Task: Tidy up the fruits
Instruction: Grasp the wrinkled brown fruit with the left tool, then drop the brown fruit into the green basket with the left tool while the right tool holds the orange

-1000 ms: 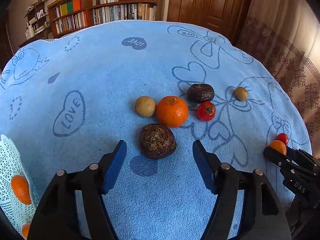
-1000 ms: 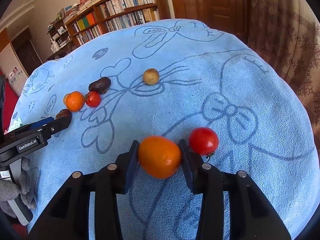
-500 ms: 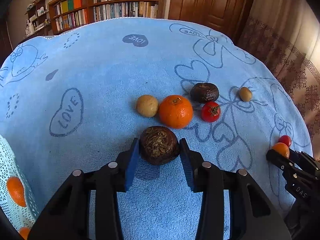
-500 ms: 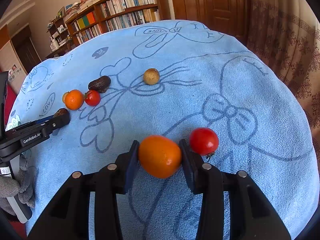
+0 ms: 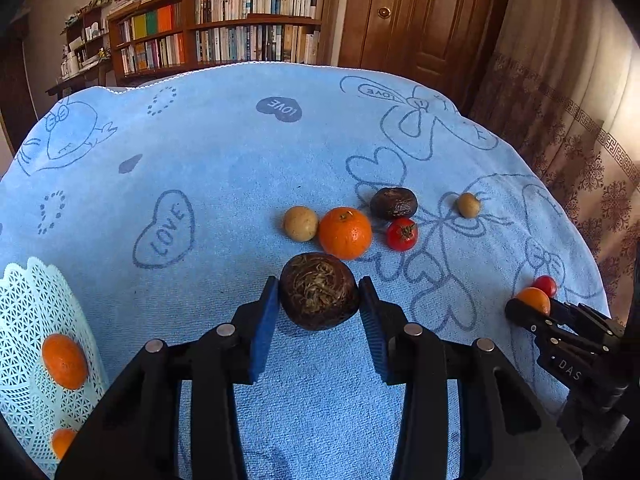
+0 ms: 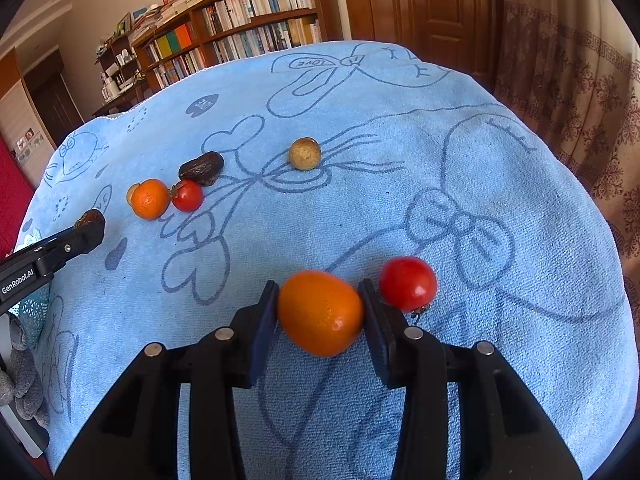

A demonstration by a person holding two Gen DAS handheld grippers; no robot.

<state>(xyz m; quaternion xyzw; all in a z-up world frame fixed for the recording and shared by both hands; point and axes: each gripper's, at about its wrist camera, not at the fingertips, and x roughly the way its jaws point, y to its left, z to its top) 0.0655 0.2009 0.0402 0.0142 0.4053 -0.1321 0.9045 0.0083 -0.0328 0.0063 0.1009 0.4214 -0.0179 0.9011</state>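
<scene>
My left gripper (image 5: 319, 303) is shut on a dark brown wrinkled fruit (image 5: 318, 290), held just above the blue towel (image 5: 224, 168). Beyond it lie a tan round fruit (image 5: 301, 223), an orange mandarin (image 5: 345, 233), a small red tomato (image 5: 401, 234), a dark shrivelled fruit (image 5: 393, 203) and a small tan fruit (image 5: 468, 205). My right gripper (image 6: 320, 312) is shut on an orange fruit (image 6: 320, 312), with a red tomato (image 6: 408, 283) touching its right finger. A white lattice basket (image 5: 28, 320) at the lower left holds mandarins (image 5: 65, 361).
The blue towel (image 6: 400, 128) covers a rounded table whose edges fall away on all sides. Bookshelves (image 5: 224, 36) and a wooden door (image 5: 416, 20) stand behind, a patterned curtain (image 5: 580, 120) at the right. A gloved hand (image 6: 18, 380) shows in the right wrist view.
My left gripper went from open around the dark brown fruit to shut on it and has lifted it a little. The right gripper has stayed shut on the orange fruit, rising slightly.
</scene>
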